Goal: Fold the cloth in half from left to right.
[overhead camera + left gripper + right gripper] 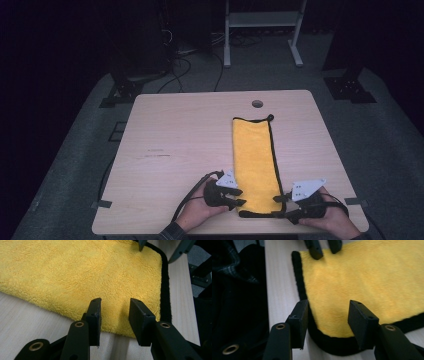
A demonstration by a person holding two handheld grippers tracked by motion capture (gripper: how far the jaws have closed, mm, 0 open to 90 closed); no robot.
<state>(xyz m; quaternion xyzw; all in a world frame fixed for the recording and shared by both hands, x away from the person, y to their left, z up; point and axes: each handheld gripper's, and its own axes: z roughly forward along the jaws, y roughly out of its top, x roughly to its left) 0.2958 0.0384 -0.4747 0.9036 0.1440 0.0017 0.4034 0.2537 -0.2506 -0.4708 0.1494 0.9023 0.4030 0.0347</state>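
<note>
1. We hold the left gripper (115,312) open, its jaws astride the near left corner of the folded yellow towel (255,160).
2. Our right gripper (328,320) gapes at the black-trimmed near right corner.
3. The towel lies lengthwise on the wooden table (180,145); both hands rest low at the near edge.
</note>
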